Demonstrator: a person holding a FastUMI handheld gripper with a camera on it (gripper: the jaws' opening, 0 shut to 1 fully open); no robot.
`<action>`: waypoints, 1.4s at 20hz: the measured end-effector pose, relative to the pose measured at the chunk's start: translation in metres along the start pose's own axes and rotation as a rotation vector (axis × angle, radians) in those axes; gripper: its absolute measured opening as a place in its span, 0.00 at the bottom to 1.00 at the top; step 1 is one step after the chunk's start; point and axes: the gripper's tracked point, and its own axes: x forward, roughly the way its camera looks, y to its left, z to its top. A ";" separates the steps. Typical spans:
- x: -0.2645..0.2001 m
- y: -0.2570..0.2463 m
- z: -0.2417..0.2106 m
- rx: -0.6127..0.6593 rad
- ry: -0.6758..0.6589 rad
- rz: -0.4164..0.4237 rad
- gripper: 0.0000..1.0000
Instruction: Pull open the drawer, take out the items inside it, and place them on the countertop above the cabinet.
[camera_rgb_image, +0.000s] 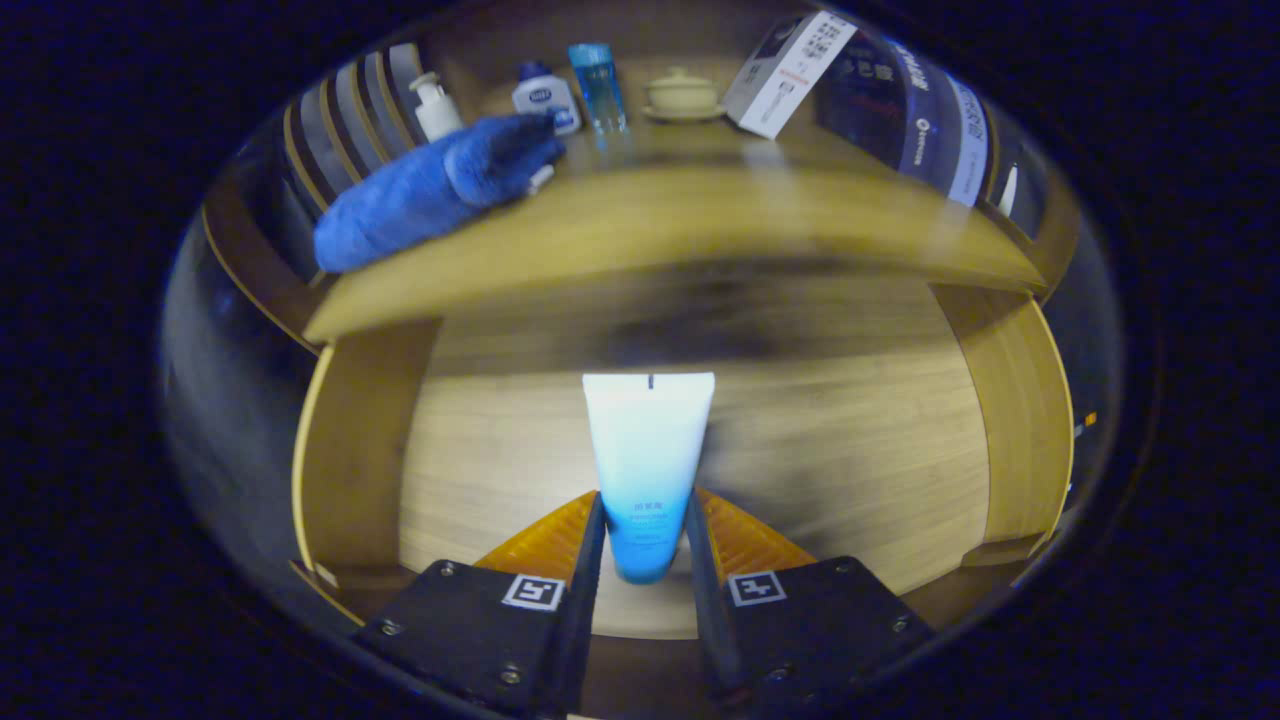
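Note:
My gripper (645, 520) is shut on a white-and-blue squeeze tube (648, 450); both fingers press on its lower blue part and its flat white end points away from me. The tube hangs over the open wooden drawer (860, 470), whose bare floor lies below it and whose side walls rise to left and right. Beyond the drawer runs the wooden countertop (700, 215). On it, to the left, lies a rolled blue towel (430, 190).
At the back of the countertop stand a white pump bottle (436, 105), a white jar with a blue cap (545, 95), a clear blue bottle (598, 85), a cream lidded bowl (683, 95) and a tilted white box (790, 75). Slats stand at the left.

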 end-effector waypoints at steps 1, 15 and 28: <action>-0.010 0.001 0.007 0.002 -0.046 0.013 0.45; -0.183 0.010 0.123 -0.072 -0.764 0.056 0.45; -0.146 -0.005 0.187 -0.065 -0.921 -0.069 0.44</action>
